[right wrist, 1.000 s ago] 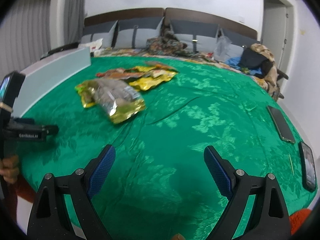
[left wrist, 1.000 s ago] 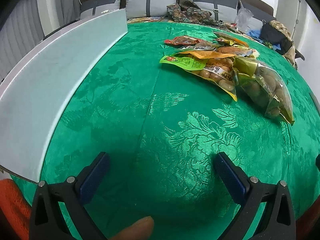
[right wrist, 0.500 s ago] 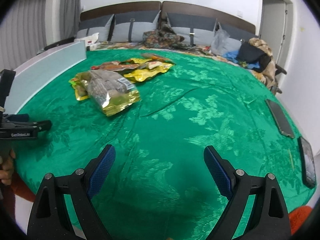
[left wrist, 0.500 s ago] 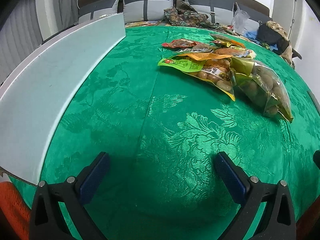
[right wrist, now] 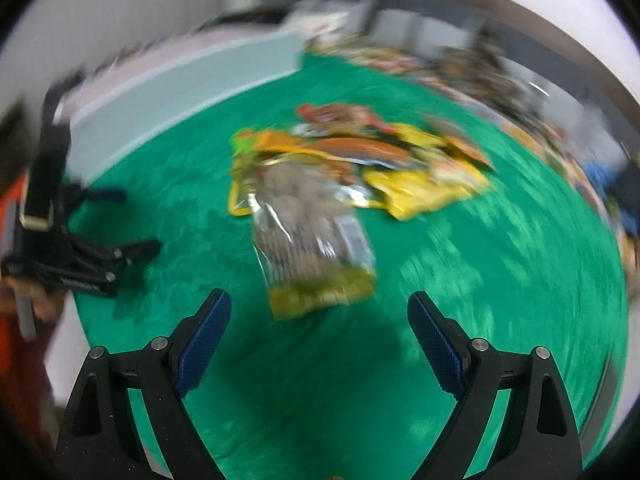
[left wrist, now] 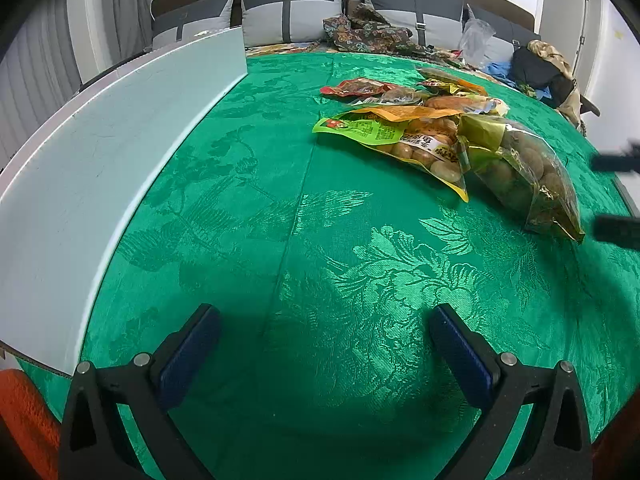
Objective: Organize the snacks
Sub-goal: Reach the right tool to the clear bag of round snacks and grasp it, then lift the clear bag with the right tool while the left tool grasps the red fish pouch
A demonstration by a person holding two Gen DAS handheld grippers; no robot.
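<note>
A pile of snack bags lies on the green tablecloth (left wrist: 304,240). Nearest is a clear bag of brown nuts with olive-gold ends (left wrist: 524,176), seen again, blurred, in the right wrist view (right wrist: 312,240). Beside it lie a green-and-yellow bag (left wrist: 392,140), orange, yellow (right wrist: 424,188) and red packets (left wrist: 356,87). My left gripper (left wrist: 324,344) is open over bare cloth, well short of the pile. My right gripper (right wrist: 319,326) is open, its fingers just short of the nut bag's near end. The right gripper's fingertips (left wrist: 616,232) show at the left wrist view's right edge.
A long pale grey panel (left wrist: 100,160) borders the table's left side. Behind the table stand a sofa with grey cushions (left wrist: 296,20) and piled clothes and bags (left wrist: 548,68). The left gripper and a hand show at the left of the right wrist view (right wrist: 76,264).
My right gripper has swung left and come close to the nut bag, blurring its view. My left gripper has risen slightly; the right gripper's fingertips now enter its view.
</note>
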